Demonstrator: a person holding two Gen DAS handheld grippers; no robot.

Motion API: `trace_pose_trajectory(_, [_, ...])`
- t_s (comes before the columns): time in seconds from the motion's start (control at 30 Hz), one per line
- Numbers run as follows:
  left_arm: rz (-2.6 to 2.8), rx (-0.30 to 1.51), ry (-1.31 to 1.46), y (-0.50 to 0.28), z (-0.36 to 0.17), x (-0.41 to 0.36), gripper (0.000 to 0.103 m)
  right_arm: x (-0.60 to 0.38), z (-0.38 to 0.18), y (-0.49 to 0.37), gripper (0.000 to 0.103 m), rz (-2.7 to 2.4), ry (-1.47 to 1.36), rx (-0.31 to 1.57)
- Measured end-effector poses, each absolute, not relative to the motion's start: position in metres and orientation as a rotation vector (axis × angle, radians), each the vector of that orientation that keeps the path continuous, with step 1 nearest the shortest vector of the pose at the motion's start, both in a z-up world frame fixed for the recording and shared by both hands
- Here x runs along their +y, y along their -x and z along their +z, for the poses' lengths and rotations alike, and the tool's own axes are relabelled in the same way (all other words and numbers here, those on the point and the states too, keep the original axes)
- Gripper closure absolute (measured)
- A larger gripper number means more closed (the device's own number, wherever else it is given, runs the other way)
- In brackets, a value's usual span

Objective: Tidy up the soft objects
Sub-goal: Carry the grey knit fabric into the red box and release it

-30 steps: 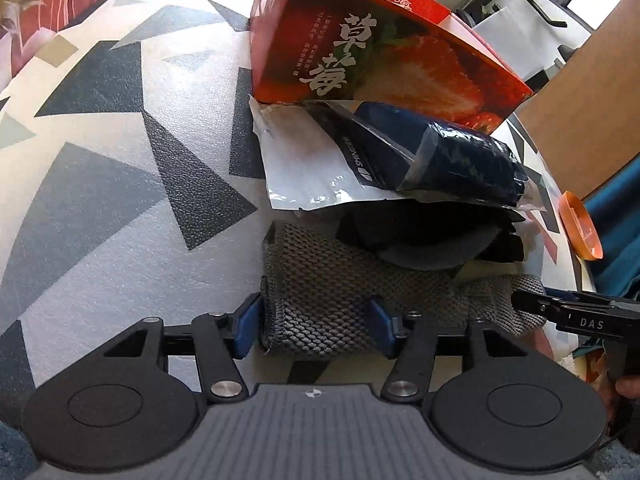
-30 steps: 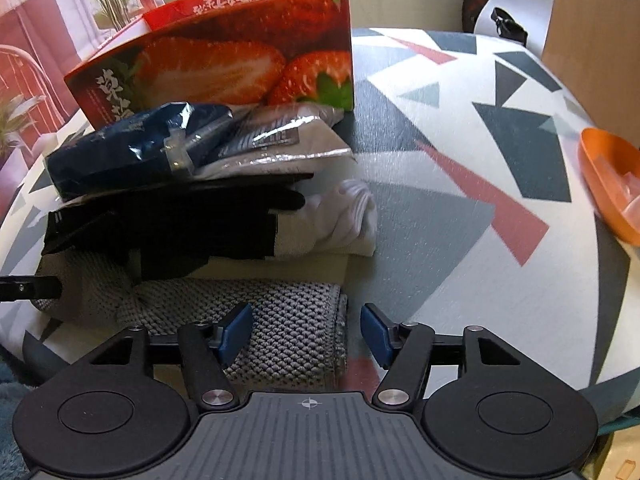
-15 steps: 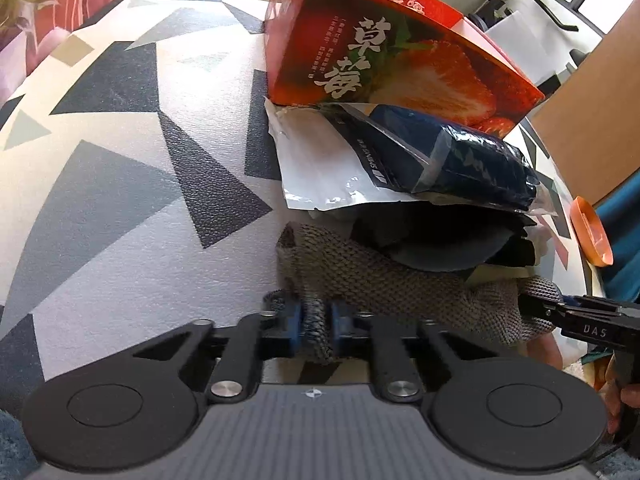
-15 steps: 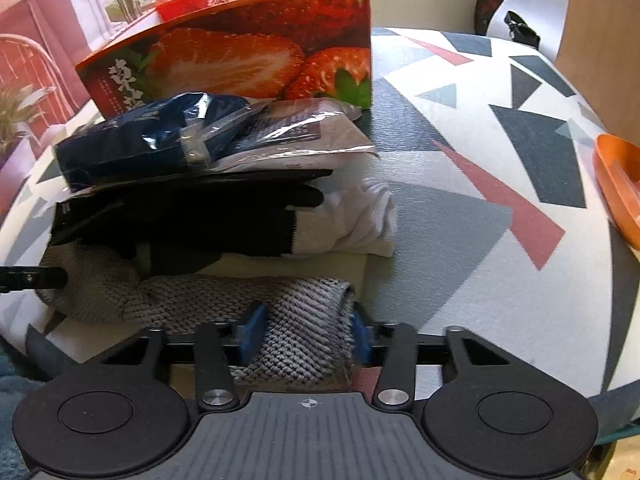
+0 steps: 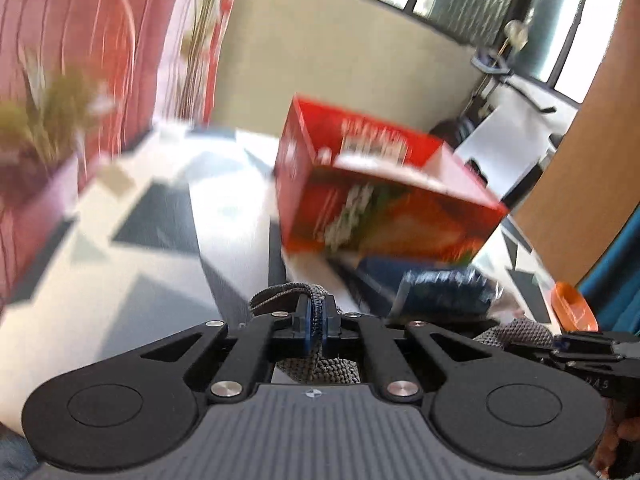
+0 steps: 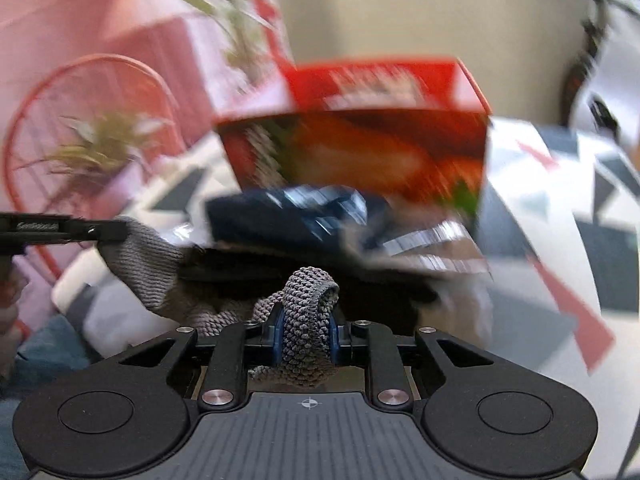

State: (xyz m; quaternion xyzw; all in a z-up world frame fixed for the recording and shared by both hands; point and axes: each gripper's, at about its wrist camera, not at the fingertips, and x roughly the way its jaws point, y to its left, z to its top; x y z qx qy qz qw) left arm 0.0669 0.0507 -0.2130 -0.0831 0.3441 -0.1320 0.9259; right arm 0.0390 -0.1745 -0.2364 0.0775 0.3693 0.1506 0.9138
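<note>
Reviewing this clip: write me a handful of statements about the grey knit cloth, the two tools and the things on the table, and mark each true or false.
1. The left tool is clamped on the grey knit cloth. True.
2. The right tool stands open with nothing between its pads. False: its jaws have just been closing and now pinch a fold of the same cloth.
3. The red strawberry carton stands behind the dark blue plastic-wrapped packet. True.
4. The orange dish sits on top of the carton. False: it lies near the table's right edge, apart from the carton.
5. The tablecloth is plain white. False: it carries grey and red triangles.
</note>
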Motion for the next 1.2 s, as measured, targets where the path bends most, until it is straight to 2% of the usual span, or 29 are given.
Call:
trace_pose_trajectory(0.23, [-0.271,0.576,0.197,-0.060,-0.178,0.053,0.097,-0.182,-0.195,-0.046,0.084,0.306,-0.153,0.576])
trace_pose_trajectory(0.37, [-0.275,0.544,0.218,-0.073,-0.161,0.049,0.097,-0.190,-0.182,-0.059,0.084,0.289,-0.142,0.530])
trace_pose_trajectory(0.77, [-0.288,0.505,0.276,-0.109,-0.136,0.018,0.097,-0.220,-0.168,-0.106,0.084,0.203,-0.181,0.483])
trace_pose_trajectory(1.03, [-0.270,0.517,0.250,-0.174,-0.131,-0.009,0.097,-0.242,-0.160,-0.161,0.084,0.150,-0.158,0.471])
trace_pose_trajectory(1.2, [-0.282,0.621,0.241,-0.224,-0.151,-0.024,0.097,-0.254,-0.167,-0.212,0.084,0.118,-0.134,0.519])
